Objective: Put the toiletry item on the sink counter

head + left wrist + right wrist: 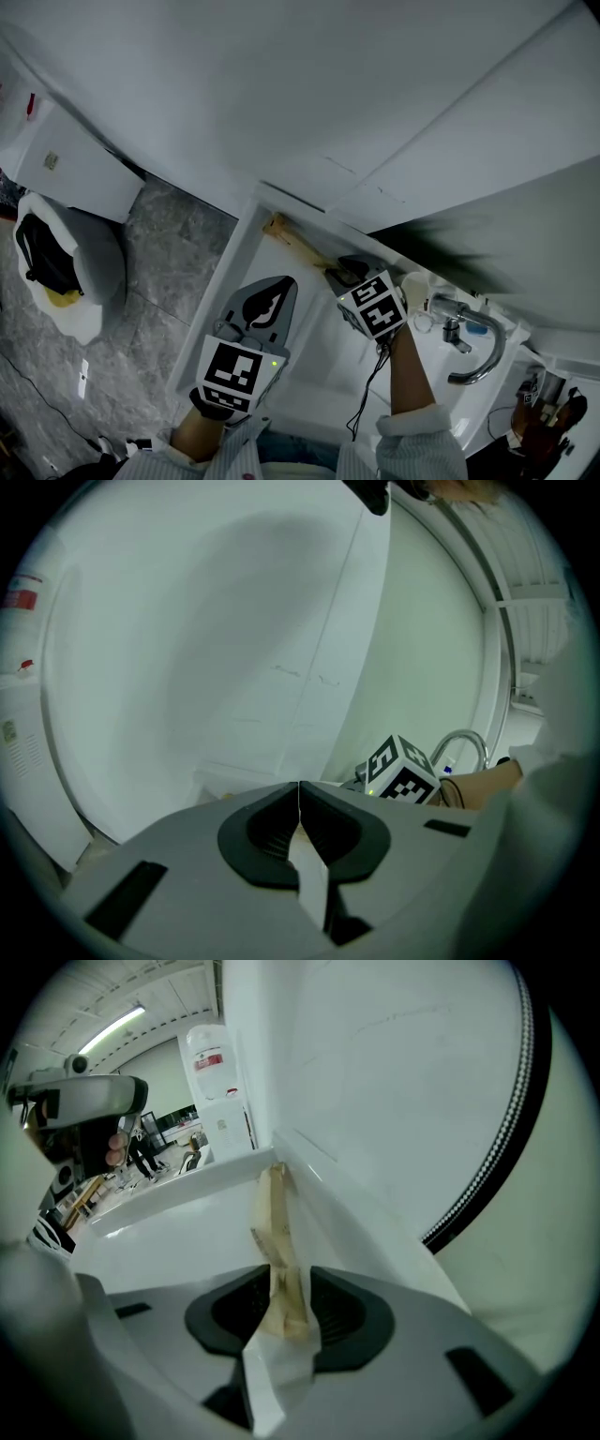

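Two grippers are near the faucet [473, 361], Speaker A remarks; how do their jaws stand?

Speaker B: The right gripper [349, 272], just left of the faucet in the head view, has its jaws spread. The near end of the toiletry item [298, 242] is between them, but the pads do not seem to press on it. The left gripper [265, 302], farther left of the faucet, has its jaws pressed together, and its own view shows nothing between them.

Speaker A: And where does the toiletry item lie?

Speaker B: It is a long beige thing. It lies on the sink counter [246, 258], at the back edge, along the white wall [281, 94], and it stretches away from the faucet to the left.

Speaker A: Which containers does the head view show, and what is in them?

Speaker B: Far left of the faucet, down on the grey floor [159, 253], there is a white round container [98, 267]. In it is a black thing [42, 248] and, below this, a yellow thing [61, 298]; what they are, one cannot tell. The basin [459, 403] is under the faucet, but the right forearm [411, 370] covers part of it, so its content cannot be told.
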